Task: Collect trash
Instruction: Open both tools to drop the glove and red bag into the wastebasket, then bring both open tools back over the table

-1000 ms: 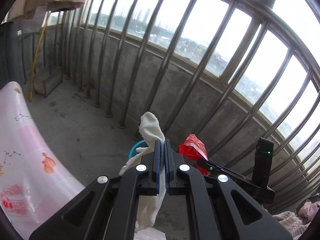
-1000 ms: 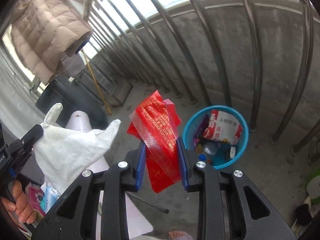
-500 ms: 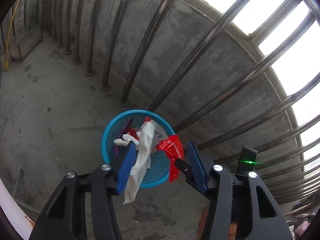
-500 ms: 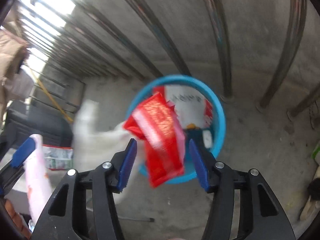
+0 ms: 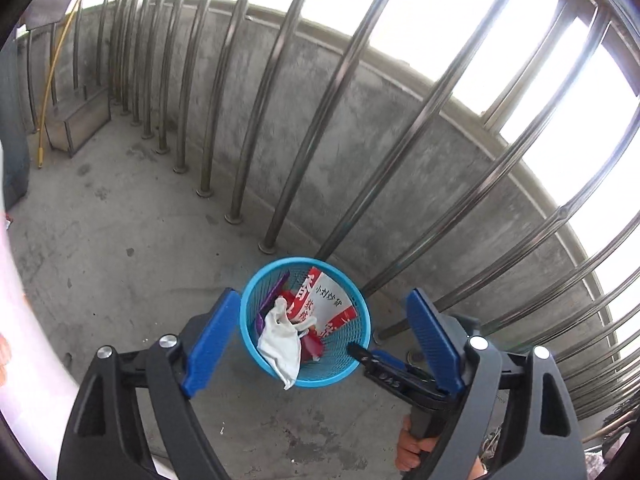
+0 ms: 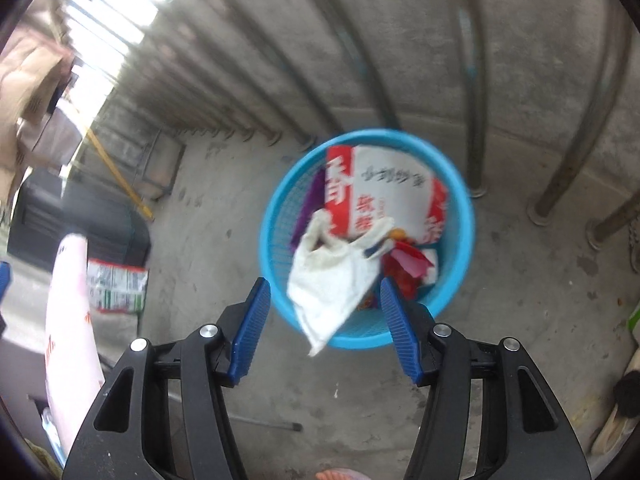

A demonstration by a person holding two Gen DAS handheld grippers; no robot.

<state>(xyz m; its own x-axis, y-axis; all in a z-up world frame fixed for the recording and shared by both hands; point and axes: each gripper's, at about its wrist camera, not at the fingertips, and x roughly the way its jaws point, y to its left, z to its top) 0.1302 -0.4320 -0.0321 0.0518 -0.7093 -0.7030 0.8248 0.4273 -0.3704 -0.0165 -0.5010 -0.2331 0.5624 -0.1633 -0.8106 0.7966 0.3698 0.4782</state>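
**Inspector:** State of the tongs, please.

**Assistant:** Left gripper (image 5: pixel 320 336) stands wide apart with nothing between its pads; its jaws have just been opening. Right gripper (image 6: pixel 324 330) is also parted and empty, its jaws likewise just opening. Neither pad presses on anything.

**Inspector:** And the trash?

**Assistant:** In the blue basket (image 5: pixel 352 364), which stands on the concrete floor (image 5: pixel 120 264) just beside the railing bars (image 5: pixel 332 116). A white cloth (image 6: pixel 332 280) lies draped over the near rim, one corner hanging outside. A red wrapper (image 6: pixel 404 264) sits inside beside it, under a larger red-and-white packet (image 6: pixel 384 196). A purple strip (image 6: pixel 310 200) leans against the inner wall.

**Inspector:** Which step is this?

**Assistant:** In my judgement, the drop, with both pieces released. The cloth is only half in; it may slip out over the rim.

**Inspector:** Next move?

**Assistant:** Likely lifting both grippers away and looking for further litter. If the cloth is to be tidied, one gripper would need to nip the hanging corner and push it inward.

**Inspector:** Anything in the way?

**Assistant:** The right gripper's finger (image 5: pixel 380 364) reaches close over the basket's right rim in the left view, so the two tools are crowded there. The bars stand close behind. A green-and-white package (image 6: pixel 116 288) lies on the floor at left, near a pink printed sheet (image 6: pixel 72 320); whether it is trash I cannot tell. A thin rod (image 6: pixel 264 422) lies on the floor below the right gripper.
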